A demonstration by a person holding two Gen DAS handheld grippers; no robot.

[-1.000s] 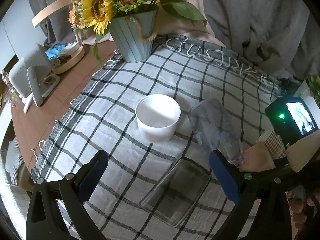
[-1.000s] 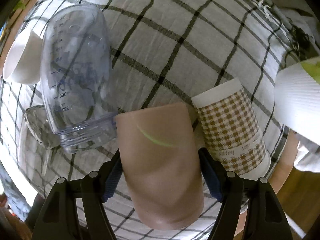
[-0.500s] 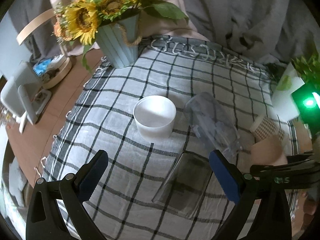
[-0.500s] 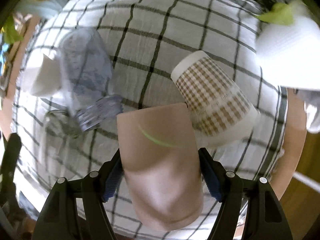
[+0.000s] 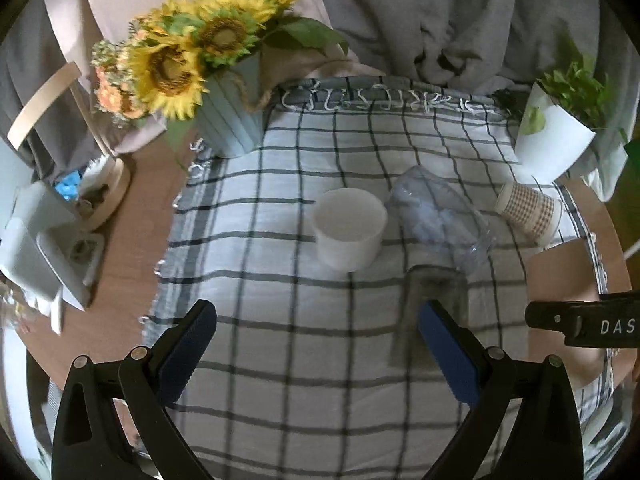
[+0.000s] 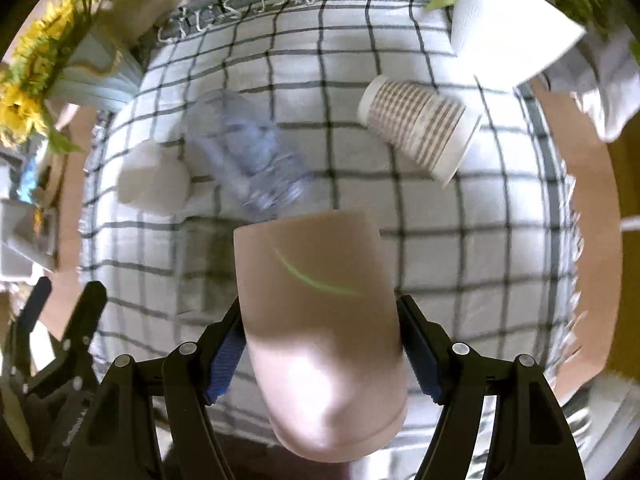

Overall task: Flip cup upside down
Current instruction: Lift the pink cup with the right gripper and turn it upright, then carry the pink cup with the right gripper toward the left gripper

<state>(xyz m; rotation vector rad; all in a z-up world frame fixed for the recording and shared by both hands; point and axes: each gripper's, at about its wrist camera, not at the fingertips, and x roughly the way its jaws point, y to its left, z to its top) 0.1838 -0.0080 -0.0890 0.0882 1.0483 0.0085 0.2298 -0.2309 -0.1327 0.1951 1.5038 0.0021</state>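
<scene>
Leftmost, a pale blue ribbed pot of sunflowers (image 5: 234,120) stands at the far corner of the black-and-white checked cloth (image 5: 280,400) covering the table, where the left gripper (image 5: 316,354) hangs above the fabric with its blue-padded fingers spread wide and nothing between them. Beyond it a short white round cup (image 5: 349,227) stands mouth up, just beside a clear plastic measuring bottle (image 5: 440,216) lying on its side; a clear glass tumbler (image 5: 434,312) lies flat nearer the camera. Further right, a brown-checked paper cup (image 6: 418,128) rests on its side near a white paper-wrapped green plant (image 6: 508,36) at the cloth's far corner. At right, the right gripper (image 6: 322,344) has its fingers clamped on the sides of the smooth beige plastic cup (image 6: 320,308), held clear above the cloth, apparently mid-turn, though which end is its mouth cannot be told. Open cloth lies directly below and towards the near edge, seemingly room enough to set it down inverted, but the cloth's right border and bare wooden table lie close by.
</scene>
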